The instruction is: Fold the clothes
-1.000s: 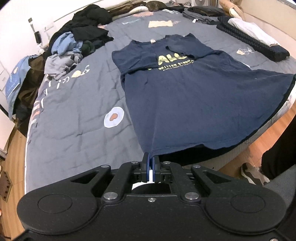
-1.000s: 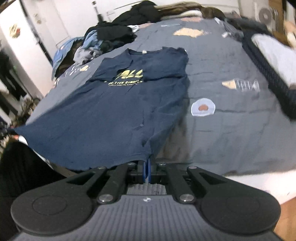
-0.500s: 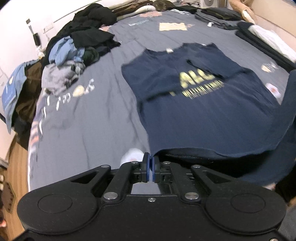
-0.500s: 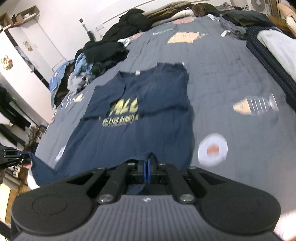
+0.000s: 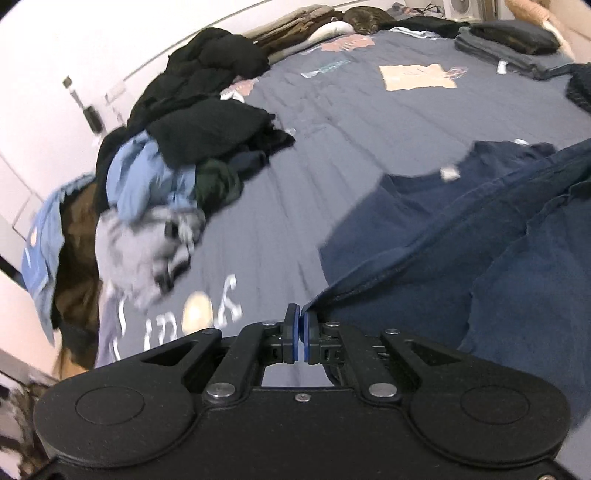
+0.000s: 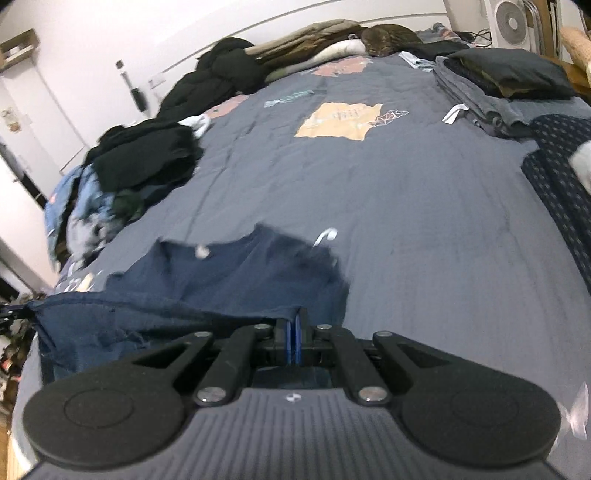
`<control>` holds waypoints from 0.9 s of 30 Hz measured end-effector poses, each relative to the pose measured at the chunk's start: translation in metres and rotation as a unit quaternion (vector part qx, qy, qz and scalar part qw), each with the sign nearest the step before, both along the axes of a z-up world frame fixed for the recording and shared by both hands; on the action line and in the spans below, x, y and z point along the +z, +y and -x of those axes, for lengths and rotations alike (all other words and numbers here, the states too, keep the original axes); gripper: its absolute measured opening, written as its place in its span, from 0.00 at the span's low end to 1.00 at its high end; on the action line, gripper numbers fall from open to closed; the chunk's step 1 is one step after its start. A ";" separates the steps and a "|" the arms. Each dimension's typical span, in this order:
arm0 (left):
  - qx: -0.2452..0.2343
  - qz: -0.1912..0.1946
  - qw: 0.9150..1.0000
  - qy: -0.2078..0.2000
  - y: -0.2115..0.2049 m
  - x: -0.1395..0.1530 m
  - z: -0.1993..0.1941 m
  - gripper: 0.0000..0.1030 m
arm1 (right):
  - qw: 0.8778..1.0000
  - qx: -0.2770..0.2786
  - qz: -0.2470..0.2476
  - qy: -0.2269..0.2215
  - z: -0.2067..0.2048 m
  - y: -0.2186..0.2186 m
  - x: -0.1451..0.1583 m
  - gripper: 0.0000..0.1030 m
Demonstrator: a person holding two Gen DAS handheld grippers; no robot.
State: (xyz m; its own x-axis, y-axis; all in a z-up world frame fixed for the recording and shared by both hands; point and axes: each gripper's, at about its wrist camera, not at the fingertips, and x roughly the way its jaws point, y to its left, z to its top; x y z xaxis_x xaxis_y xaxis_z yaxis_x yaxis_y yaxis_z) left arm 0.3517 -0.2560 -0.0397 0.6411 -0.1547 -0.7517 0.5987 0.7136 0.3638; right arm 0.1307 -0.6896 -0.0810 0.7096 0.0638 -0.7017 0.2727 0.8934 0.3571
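your left hand-held gripper (image 5: 299,320) is clamped on a hem corner of the navy t-shirt (image 5: 461,236); blue pads pressed together with the cloth edge pinched at the tip. your right hand-held gripper (image 6: 296,325) is clamped on the other hem corner of the t-shirt (image 6: 236,277), pads together, fabric caught between them. the hem runs taut from one gripper to the other and is lifted off the bed (image 6: 424,221), so the lower part of the shirt is doubled over toward the collar end. the collar end lies flat on the grey bedspread, with the white neck label (image 5: 449,172) showing in the left view and again (image 6: 202,251) in the right view. the chest print is not visible in either view. on the left side of the bed is a heap of unfolded clothes (image 5: 184,158), black, light blue and grey pieces mixed. on the far right sits a folded stack (image 6: 498,85) with a dark piece on top, well apart from the shirt. a white fan (image 6: 511,20) stands beyond the bed. both views are motion-blurred, so fine folds in the shirt are hard to read.
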 end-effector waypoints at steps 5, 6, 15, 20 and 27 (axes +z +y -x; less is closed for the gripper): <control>0.013 0.004 1.000 -0.018 -0.031 -0.022 -0.050 0.03 | 1.000 -0.018 0.010 0.007 -0.064 -0.028 -0.020 0.02; 0.017 0.011 1.000 -0.019 -0.036 -0.026 -0.057 0.03 | 1.000 -0.021 0.013 0.010 -0.075 -0.032 -0.025 0.02; 0.083 0.164 0.983 -0.018 -0.003 -0.028 -0.007 0.32 | 0.997 -0.046 0.043 0.045 -0.114 -0.042 -0.059 0.22; 0.123 0.255 0.959 -0.017 0.022 -0.024 0.035 0.35 | 0.996 -0.050 0.066 -0.013 -0.080 -0.023 -0.033 0.37; 0.172 0.365 0.915 0.018 0.043 -0.034 0.109 0.39 | 0.990 -0.083 0.093 -0.059 -0.025 -0.003 0.000 0.51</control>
State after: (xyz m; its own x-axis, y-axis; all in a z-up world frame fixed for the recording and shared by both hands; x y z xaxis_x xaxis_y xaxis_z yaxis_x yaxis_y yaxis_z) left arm 0.2426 -0.2132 -0.0737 0.7229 -0.4173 -0.5508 0.2947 0.9071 -0.3005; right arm 0.1555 -0.6927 -0.0809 0.7771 -0.1842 -0.6018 0.3882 0.8929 0.2281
